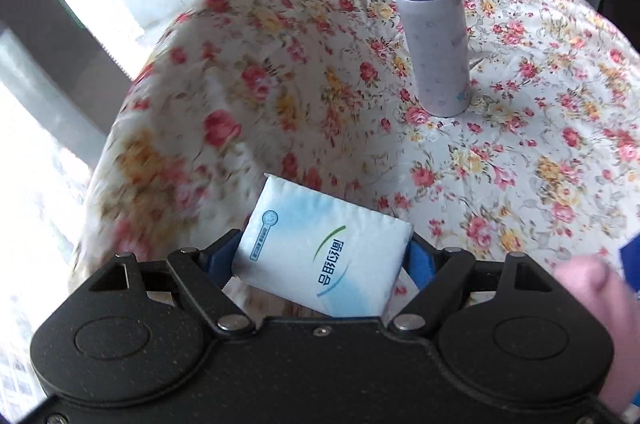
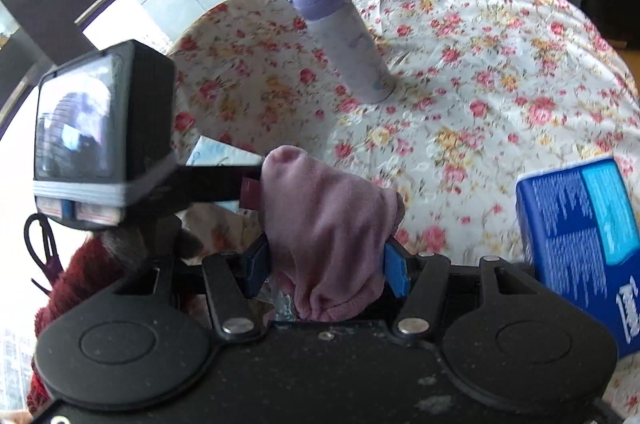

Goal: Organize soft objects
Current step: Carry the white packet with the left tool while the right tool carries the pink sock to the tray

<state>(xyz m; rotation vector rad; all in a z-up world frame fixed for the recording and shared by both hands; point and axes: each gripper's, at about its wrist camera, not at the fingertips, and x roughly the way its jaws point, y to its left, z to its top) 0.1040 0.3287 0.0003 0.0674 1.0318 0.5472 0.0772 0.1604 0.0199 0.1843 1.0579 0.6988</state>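
My left gripper (image 1: pixel 322 258) is shut on a white and blue tissue pack (image 1: pixel 324 248), held above the flowered tablecloth (image 1: pixel 500 152). The pack sits squarely between the blue pads. My right gripper (image 2: pixel 326 264) is shut on a bunched pink cloth (image 2: pixel 328 236) that bulges up out of the jaws. The pink cloth (image 1: pixel 596 288) also shows at the right edge of the left wrist view. The left gripper's camera body (image 2: pixel 104 132) fills the left of the right wrist view, with a corner of the tissue pack (image 2: pixel 212 152) behind it.
A lilac bottle (image 1: pixel 434 32) with a purple lid stands upright on the table, ahead of both grippers. A blue carton (image 2: pixel 584 248) stands at the right near the right gripper. A chair back draped in flowered fabric (image 1: pixel 240 84) rises at the left. A dark red sleeve (image 2: pixel 80 284) shows low left.
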